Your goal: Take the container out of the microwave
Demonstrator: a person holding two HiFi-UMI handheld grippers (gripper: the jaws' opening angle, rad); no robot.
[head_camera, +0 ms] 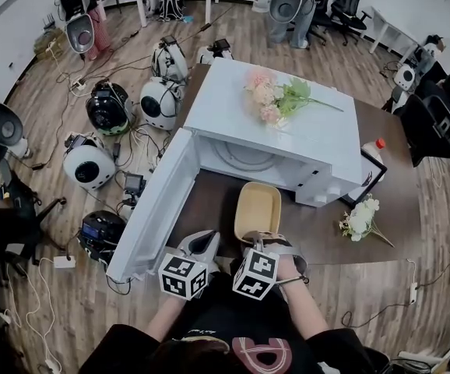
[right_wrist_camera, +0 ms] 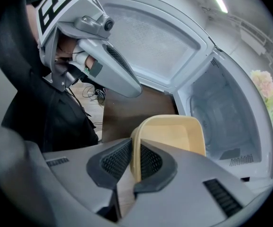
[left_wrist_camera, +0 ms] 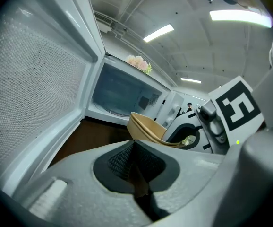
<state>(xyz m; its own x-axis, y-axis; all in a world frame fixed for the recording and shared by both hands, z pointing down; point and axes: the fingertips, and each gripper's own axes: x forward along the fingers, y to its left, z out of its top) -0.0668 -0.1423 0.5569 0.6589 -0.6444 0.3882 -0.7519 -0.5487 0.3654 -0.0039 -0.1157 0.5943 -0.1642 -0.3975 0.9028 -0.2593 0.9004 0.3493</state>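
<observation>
The beige container [head_camera: 258, 207] is gripped by its near rim in the right gripper's [right_wrist_camera: 135, 159] narrowly parted jaws, already outside the open microwave [head_camera: 303, 142] and above the table [head_camera: 209, 201], apparently for setting down; the left gripper [left_wrist_camera: 134, 161] is shut, empty

Clothing: a black top [head_camera: 209, 327] is worn, printed with a pinkish-red emblem [head_camera: 253, 354].
Left gripper [head_camera: 200, 242]: a smooth, light grey moulded shell is seen.
Right gripper [head_camera: 261, 238]: the same grey shell is seen, cut with dark vent slots [right_wrist_camera: 221, 197].
Marker cubes [head_camera: 184, 276]: white faces are printed with black square patterns.
Pads [right_wrist_camera: 116, 162]: black rubber is moulded in a cross-hatched mesh.
</observation>
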